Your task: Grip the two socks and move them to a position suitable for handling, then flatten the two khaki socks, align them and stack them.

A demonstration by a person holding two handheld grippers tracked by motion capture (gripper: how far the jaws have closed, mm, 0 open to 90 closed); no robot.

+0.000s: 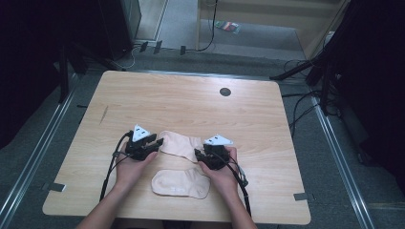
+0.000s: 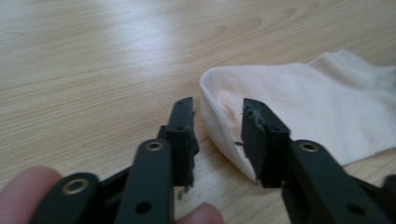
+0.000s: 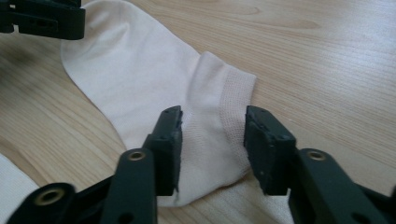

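Two pale cream socks lie on the wooden table [image 1: 191, 102]. The far sock [image 1: 179, 143] stretches between my two grippers; the near sock [image 1: 180, 182] lies flat by the front edge. My left gripper [image 1: 157, 142] [image 2: 217, 109] is at the far sock's toe end [image 2: 299, 102]. Its jaws stand apart, and the rounded toe edge lies between them without being pinched. My right gripper [image 1: 198, 153] [image 3: 212, 116] straddles the ribbed cuff [image 3: 233, 98] of the same sock [image 3: 135, 70], with gaps beside both pads. The left gripper [image 3: 44, 18] shows at the top left of the right gripper view.
A dark round grommet [image 1: 225, 91] sits in the table's far middle, and a thin dark mark [image 1: 104, 114] lies at the left. Cables and stand legs [image 1: 305, 71] crowd the floor beyond the far right corner. A corner of the near sock [image 3: 9, 186] lies beside the right gripper.
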